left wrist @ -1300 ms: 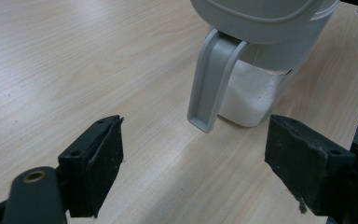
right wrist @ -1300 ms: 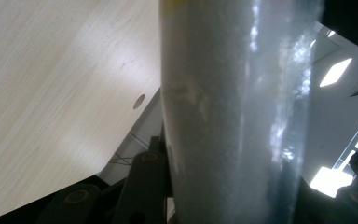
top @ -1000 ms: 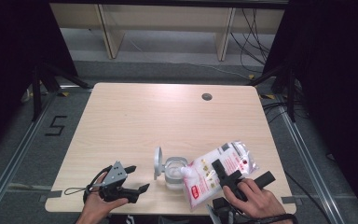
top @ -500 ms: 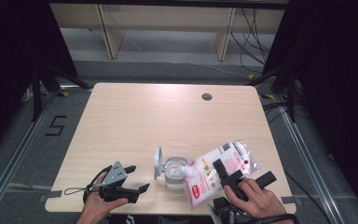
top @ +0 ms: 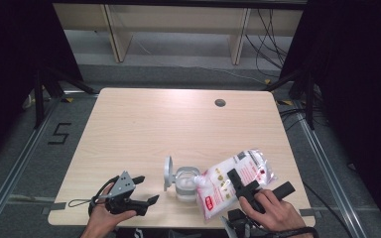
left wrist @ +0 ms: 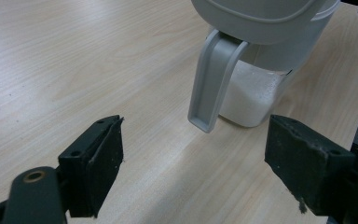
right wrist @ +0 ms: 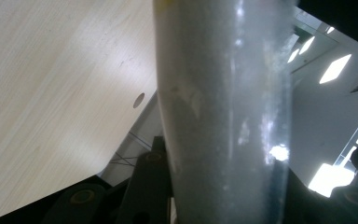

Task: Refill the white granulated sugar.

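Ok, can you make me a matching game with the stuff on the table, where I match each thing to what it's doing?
Things:
1. bag of white powder
2. clear container
3. left claw
4. grey lid

States:
A. flipped up on its hinge
B. open, gripping nothing
C. tilted, its corner over the container
D. standing on the table, partly filled with white powder

Pairs: 1-C, 2-D, 3-B, 4-A

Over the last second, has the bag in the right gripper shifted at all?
No. The bag keeps its tilt over the clear container, equally far from the table's cable hole; the right gripper stays clamped on it.
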`<action>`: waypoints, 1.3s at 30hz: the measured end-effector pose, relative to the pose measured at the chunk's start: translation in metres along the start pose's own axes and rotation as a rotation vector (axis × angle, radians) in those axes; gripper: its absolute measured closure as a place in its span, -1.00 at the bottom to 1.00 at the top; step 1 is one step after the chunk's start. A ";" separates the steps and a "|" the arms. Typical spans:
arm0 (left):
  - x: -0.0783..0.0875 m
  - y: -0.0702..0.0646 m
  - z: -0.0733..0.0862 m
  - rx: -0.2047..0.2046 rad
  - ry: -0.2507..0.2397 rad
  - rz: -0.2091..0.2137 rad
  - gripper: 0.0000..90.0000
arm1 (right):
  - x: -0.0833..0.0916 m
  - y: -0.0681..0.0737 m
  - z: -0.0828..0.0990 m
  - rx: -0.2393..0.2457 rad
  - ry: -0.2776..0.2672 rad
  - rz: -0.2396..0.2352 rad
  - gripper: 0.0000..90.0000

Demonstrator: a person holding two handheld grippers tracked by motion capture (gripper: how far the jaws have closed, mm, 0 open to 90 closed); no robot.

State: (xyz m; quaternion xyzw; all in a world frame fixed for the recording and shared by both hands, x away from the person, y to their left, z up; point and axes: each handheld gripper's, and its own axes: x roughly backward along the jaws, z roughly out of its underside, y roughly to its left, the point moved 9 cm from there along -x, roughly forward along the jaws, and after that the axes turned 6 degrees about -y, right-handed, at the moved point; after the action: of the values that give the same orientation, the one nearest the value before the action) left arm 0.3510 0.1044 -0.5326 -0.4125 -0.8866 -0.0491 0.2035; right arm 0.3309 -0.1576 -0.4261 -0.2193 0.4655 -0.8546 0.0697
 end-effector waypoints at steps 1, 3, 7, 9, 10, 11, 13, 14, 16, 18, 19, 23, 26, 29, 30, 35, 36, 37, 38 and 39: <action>0.000 0.000 0.000 -0.001 -0.002 0.000 -0.58 | 0.000 0.000 0.000 -0.001 0.000 0.000 0.72; 0.000 0.000 -0.001 -0.010 -0.004 0.002 -0.58 | 0.000 0.001 0.001 0.000 0.002 -0.003 0.72; 0.000 0.000 0.000 -0.031 0.005 -0.006 -0.58 | 0.000 0.001 0.001 -0.001 0.002 -0.004 0.72; 0.000 0.000 0.000 -0.028 0.004 -0.003 -0.58 | 0.000 0.000 0.001 -0.002 0.001 -0.003 0.72; 0.000 0.001 0.000 -0.037 0.005 -0.003 -0.58 | 0.000 0.000 0.001 -0.002 0.000 -0.002 0.72; 0.000 0.001 0.000 -0.036 0.008 -0.007 -0.58 | 0.000 0.000 0.001 -0.004 0.001 -0.001 0.72; 0.000 0.000 0.000 -0.031 0.004 -0.004 -0.58 | 0.000 0.000 0.001 -0.006 0.000 -0.001 0.73; 0.000 0.000 0.000 -0.031 0.004 -0.005 -0.58 | 0.000 0.000 0.002 -0.007 0.000 -0.001 0.73; 0.000 0.000 0.000 -0.034 0.005 -0.003 -0.58 | 0.000 0.000 0.002 -0.006 0.002 -0.003 0.73; 0.000 0.000 0.000 -0.030 0.005 -0.004 -0.58 | 0.000 0.000 0.002 -0.006 0.002 -0.004 0.73; 0.000 0.000 0.000 -0.031 0.004 -0.003 -0.58 | 0.000 0.000 0.002 -0.006 0.002 -0.004 0.73; 0.000 0.000 0.000 -0.031 0.004 -0.004 -0.58 | 0.000 0.001 0.003 -0.010 0.003 -0.005 0.73; 0.000 0.000 0.000 -0.034 0.004 -0.003 -0.58 | 0.000 0.002 0.004 -0.010 0.007 -0.010 0.73; 0.000 0.000 0.000 -0.031 0.004 -0.004 -0.58 | 0.000 0.001 0.004 -0.012 0.008 -0.008 0.73; 0.000 0.000 0.000 -0.031 0.004 -0.004 -0.58 | 0.000 0.001 0.004 -0.011 0.009 -0.008 0.73; 0.000 0.000 0.000 -0.031 0.004 -0.004 -0.58 | 0.001 0.001 0.004 -0.004 0.008 -0.005 0.73; 0.000 0.000 0.000 -0.029 0.004 -0.004 -0.58 | 0.001 0.001 0.004 -0.003 0.008 -0.007 0.73; 0.000 0.000 0.000 -0.028 0.004 -0.004 -0.58 | 0.001 0.001 0.004 0.001 0.008 -0.008 0.73; 0.000 0.000 0.000 -0.028 0.004 -0.004 -0.58 | 0.001 0.001 0.004 -0.007 0.009 -0.008 0.73; 0.000 0.000 0.000 -0.030 0.004 -0.004 -0.58 | 0.000 0.001 0.003 -0.011 0.006 -0.008 0.73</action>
State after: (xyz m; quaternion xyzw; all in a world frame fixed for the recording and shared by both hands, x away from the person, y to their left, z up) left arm 0.3512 0.1042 -0.5329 -0.4137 -0.8861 -0.0635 0.1990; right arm 0.3319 -0.1609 -0.4256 -0.2187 0.4695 -0.8531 0.0637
